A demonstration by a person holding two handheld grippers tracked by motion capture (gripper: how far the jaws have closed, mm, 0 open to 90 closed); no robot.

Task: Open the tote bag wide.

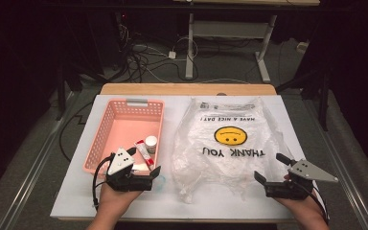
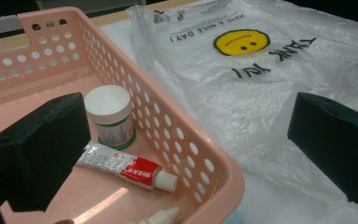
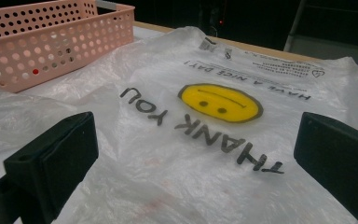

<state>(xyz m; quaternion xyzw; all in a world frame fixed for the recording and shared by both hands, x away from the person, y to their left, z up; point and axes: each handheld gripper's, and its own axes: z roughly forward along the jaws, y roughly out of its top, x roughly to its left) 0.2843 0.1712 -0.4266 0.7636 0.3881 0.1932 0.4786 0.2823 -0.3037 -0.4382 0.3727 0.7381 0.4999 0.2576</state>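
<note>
High view, near edge: left gripper [image 1: 146,168] w/ jaws wide apart, nothing between, over near right corner of pink basket [image 1: 106,125]; right gripper [image 1: 272,170] likewise spread, empty, at near right edge of plastic bag [image 1: 230,153]. Left gripper view, further in: red-white tube [image 2: 126,166] flat on basket floor, white jar [image 2: 110,114] upright just behind. Beyond: bag flat on table [image 1: 76,201], right of basket, smiley print upside down.

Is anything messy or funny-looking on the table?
Nothing is spilled or broken. The plastic bag lies crumpled, with its smiley face and words upside down from the person's side. In the pink basket, the tube lies on its side beside the upright white jar. Both hand-held grippers are open and hold nothing.
</note>
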